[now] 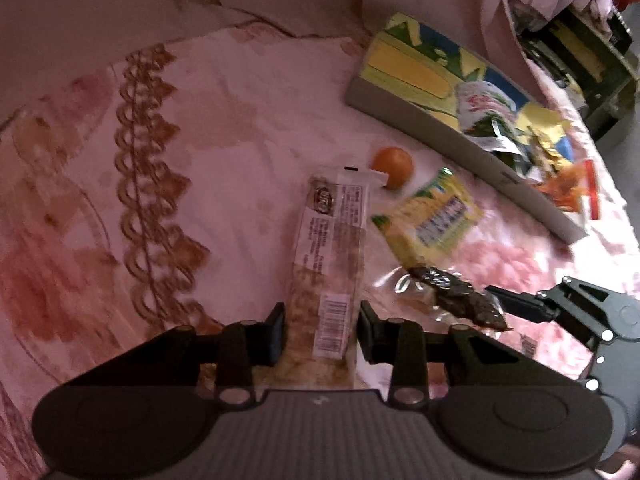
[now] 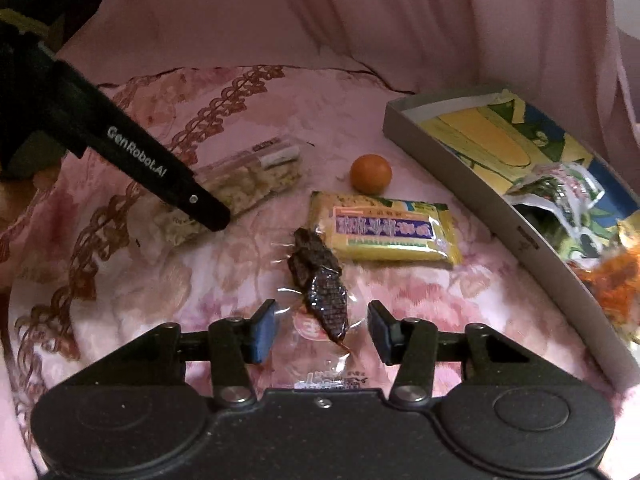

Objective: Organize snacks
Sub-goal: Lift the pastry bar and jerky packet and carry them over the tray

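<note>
Two grippers over snacks on a pink bedspread (image 2: 400, 80)
Left gripper (image 1: 320, 332) fingers clamp the long cracker pack (image 1: 328, 248); right gripper (image 2: 322, 332) fingers stand open around the dark jerky pack (image 2: 320, 280)

both grippers (image 1: 320, 328) (image 2: 322, 330) were matte black with silver pivot screws and blue-grey pads; one finger (image 2: 136, 156) read "genrobot.ai".

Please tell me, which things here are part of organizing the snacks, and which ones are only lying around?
Part of the job:
- long clear snack bar
- dark dried snack in clear wrap
- yellow packet
- orange fruit
- grey box, some snacks already inside

Only lying around:
- pink flowered bedspread
- pink curtain
</note>
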